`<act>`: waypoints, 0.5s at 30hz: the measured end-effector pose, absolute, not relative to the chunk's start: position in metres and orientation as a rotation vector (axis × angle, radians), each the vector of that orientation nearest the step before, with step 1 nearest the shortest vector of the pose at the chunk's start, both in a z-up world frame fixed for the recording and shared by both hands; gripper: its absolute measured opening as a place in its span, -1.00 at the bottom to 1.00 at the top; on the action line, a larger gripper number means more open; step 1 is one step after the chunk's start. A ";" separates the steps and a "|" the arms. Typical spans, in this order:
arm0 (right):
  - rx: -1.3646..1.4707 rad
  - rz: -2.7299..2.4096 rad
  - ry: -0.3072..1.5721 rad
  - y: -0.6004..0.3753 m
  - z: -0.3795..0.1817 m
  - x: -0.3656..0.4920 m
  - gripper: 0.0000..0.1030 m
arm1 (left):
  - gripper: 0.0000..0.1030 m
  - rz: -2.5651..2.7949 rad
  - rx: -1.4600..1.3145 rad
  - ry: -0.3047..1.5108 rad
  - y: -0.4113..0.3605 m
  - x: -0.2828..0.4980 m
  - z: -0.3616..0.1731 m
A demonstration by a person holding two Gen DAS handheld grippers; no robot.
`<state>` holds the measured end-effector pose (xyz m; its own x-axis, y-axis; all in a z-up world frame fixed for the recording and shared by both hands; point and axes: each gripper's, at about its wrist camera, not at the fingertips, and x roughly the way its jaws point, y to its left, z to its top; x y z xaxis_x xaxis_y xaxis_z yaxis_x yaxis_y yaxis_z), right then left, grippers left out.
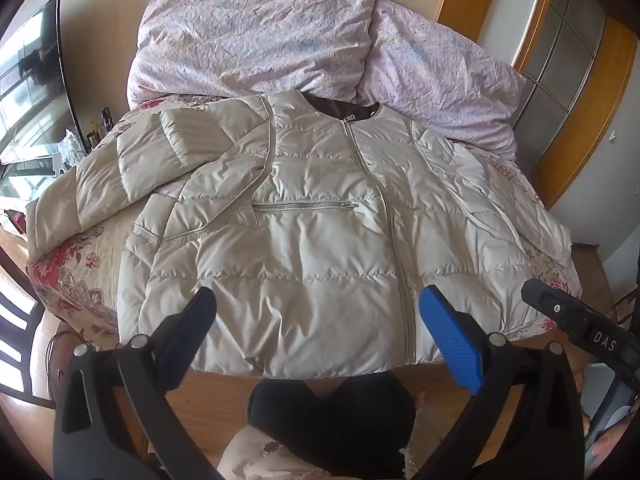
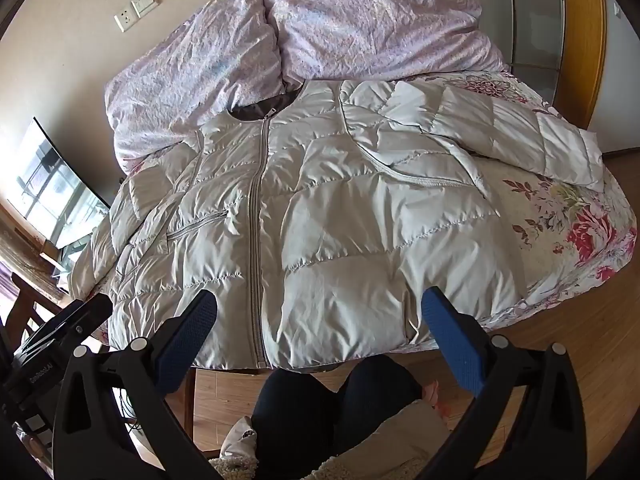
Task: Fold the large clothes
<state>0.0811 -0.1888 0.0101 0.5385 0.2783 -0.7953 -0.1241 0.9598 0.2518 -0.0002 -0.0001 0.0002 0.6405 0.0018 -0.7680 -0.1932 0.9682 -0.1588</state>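
Observation:
A large cream quilted jacket (image 1: 304, 240) lies front up and zipped on the bed, hem at the near edge. It also shows in the right wrist view (image 2: 320, 216). One sleeve (image 1: 132, 168) is bent across its left side. The other sleeve (image 2: 520, 136) lies out to the right. My left gripper (image 1: 318, 304) is open and empty, hovering above the hem. My right gripper (image 2: 320, 306) is open and empty above the hem too; part of its body (image 1: 580, 320) shows at the right of the left wrist view.
The bed has a floral cover (image 2: 580, 232) and two lilac pillows (image 1: 256, 40) at its head. A TV (image 1: 28, 80) stands to the left. A wooden door frame (image 1: 580, 120) is at the right. The person's dark-trousered legs (image 2: 336, 412) stand by the bed's near edge.

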 end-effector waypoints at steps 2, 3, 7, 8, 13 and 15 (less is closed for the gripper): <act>0.173 0.241 0.972 -0.189 0.010 0.081 0.97 | 0.96 0.114 -0.235 0.872 0.000 0.000 0.000; 0.173 0.240 0.973 -0.189 0.010 0.081 0.97 | 0.96 0.113 -0.236 0.873 0.000 0.000 0.000; 0.176 0.237 0.975 -0.189 0.009 0.082 0.97 | 0.96 0.114 -0.235 0.875 0.001 0.001 0.001; 0.176 0.236 0.976 -0.189 0.009 0.082 0.97 | 0.96 0.114 -0.235 0.874 0.001 0.001 0.001; 0.177 0.241 0.971 -0.190 0.009 0.081 0.97 | 0.96 0.116 -0.234 0.869 0.000 0.000 0.000; 0.177 0.240 0.973 -0.190 0.009 0.081 0.97 | 0.96 0.116 -0.234 0.868 0.000 0.000 0.000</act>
<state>0.0814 -0.1896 0.0092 0.5393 0.2796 -0.7943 -0.1216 0.9593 0.2550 -0.0004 -0.0001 0.0004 0.6418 0.0056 -0.7669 -0.1953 0.9682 -0.1564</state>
